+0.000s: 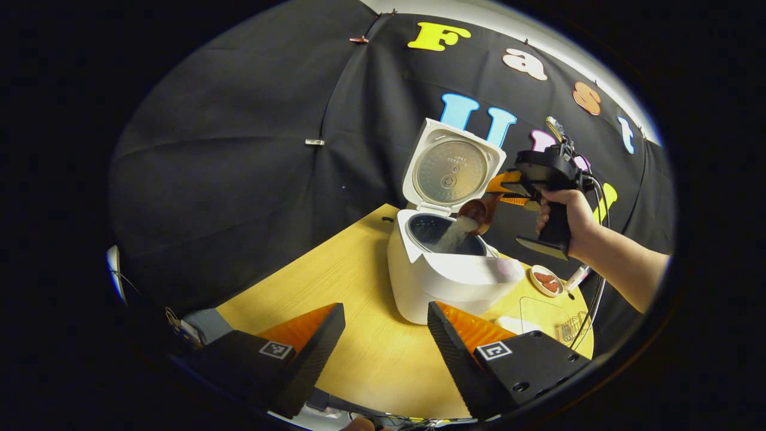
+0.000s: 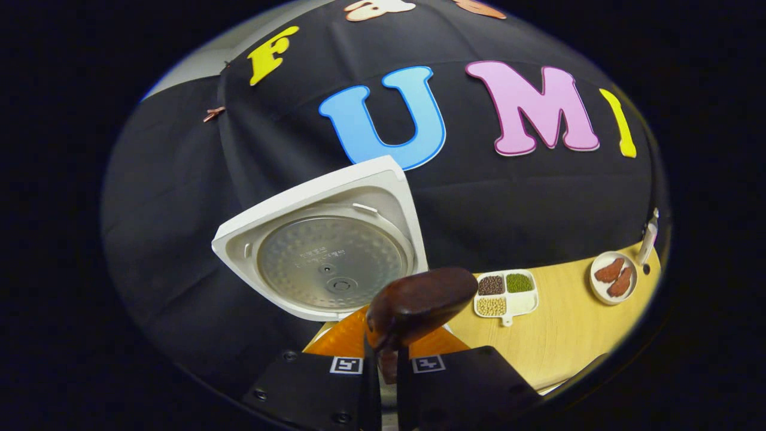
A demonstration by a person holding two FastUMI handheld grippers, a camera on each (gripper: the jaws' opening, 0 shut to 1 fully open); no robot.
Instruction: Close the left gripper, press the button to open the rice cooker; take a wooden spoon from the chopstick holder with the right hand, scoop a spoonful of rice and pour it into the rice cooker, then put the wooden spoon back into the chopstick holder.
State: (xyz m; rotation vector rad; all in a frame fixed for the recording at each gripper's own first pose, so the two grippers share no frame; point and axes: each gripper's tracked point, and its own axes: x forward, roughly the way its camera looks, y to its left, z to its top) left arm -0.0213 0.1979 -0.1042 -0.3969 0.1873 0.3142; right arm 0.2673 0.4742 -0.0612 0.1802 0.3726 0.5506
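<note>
Wooden spoon (image 1: 474, 216), pinched in our right gripper (image 1: 508, 188), tips rice (image 1: 450, 236) into the rice cooker (image 1: 443, 275) mid-bench; left gripper (image 1: 386, 335) gapes wide, empty.

A light wooden table (image 1: 365, 353) carries everything. In the left gripper view the white rice cooker (image 1: 443, 281) stands on it toward the far side, lid raised, and to its right lie a small round dish (image 1: 546, 280) with reddish-brown pieces and a clear container (image 1: 547, 314) nearer the table's right edge. In the right gripper view a white divided tray (image 2: 504, 293) of dark, green and pale grains rests on the table, with the round dish (image 2: 613, 277) farther right.
</note>
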